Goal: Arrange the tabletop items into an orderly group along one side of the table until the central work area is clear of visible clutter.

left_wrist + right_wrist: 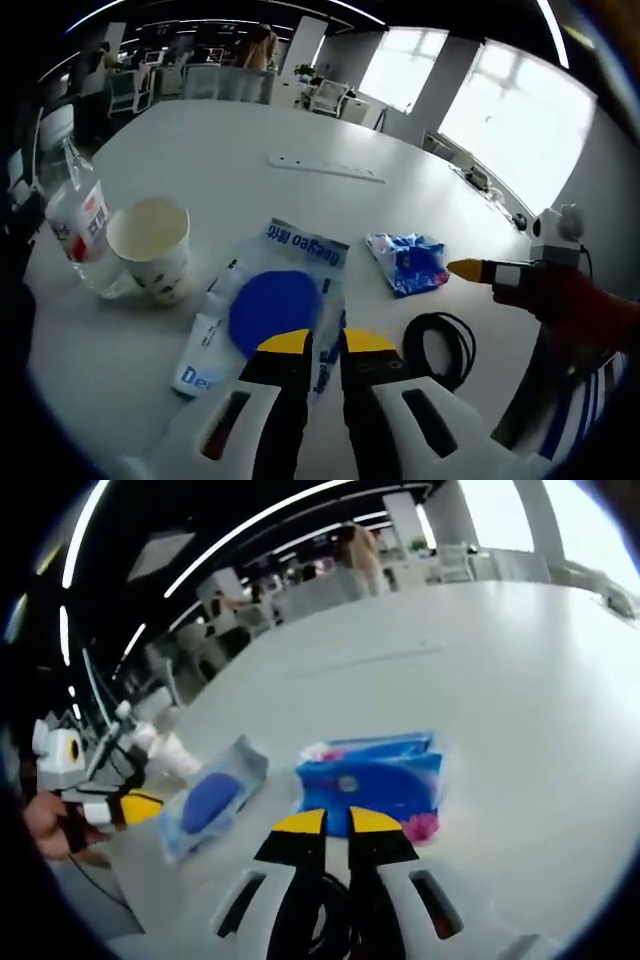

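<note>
A flat wipes packet point(262, 310) with a round blue lid lies on the white table point(240, 150), right in front of my left gripper point(327, 344). Its yellow-tipped jaws stand close together, shut, over the packet's near edge, and I see nothing pinched between them. A crumpled blue tissue pack point(408, 262) lies to the right, with the right gripper's yellow tip beside it. In the right gripper view my right gripper point(337, 822) is shut just short of the blue tissue pack point(372, 778). The wipes packet point(208, 798) lies to its left, next to the left gripper point(130, 806).
A paper cup point(152, 245) and a clear water bottle point(78, 222) stand together at the left. A black cable coil point(440, 345) lies near the right gripper. A long white strip point(325, 168) lies farther back. Chairs and desks stand beyond the table.
</note>
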The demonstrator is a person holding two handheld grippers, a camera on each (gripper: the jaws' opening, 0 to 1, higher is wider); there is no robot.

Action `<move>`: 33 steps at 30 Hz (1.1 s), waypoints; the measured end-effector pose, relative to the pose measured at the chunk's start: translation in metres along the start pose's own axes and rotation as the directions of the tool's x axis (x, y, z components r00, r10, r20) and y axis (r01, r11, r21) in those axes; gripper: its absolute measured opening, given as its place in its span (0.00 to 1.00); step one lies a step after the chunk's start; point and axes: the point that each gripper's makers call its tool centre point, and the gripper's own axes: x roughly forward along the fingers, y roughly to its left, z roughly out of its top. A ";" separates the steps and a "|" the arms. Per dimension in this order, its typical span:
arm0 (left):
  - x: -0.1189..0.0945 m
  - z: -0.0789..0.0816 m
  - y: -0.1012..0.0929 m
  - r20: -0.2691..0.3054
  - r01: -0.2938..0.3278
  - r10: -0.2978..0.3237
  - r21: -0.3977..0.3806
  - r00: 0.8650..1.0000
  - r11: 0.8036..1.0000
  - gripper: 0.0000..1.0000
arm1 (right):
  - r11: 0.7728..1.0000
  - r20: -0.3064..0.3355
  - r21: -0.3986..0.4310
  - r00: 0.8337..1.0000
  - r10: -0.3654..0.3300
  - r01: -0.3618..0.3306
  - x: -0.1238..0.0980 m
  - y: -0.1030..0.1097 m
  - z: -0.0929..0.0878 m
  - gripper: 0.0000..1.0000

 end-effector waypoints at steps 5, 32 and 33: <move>-0.011 -0.014 0.002 -0.009 -0.013 0.014 0.029 1.000 0.999 0.08 | 1.000 -0.011 0.000 1.000 0.026 -0.026 0.001 0.017 -0.007 0.04; -0.050 -0.081 0.033 -0.010 -0.094 0.094 -0.155 0.996 0.983 0.09 | 0.963 -0.166 -0.182 0.972 0.168 -0.197 0.007 0.076 -0.068 0.06; -0.050 -0.081 0.033 -0.008 -0.096 0.096 -0.160 0.995 0.982 0.09 | 0.963 -0.167 -0.183 0.971 0.168 -0.198 0.007 0.076 -0.068 0.06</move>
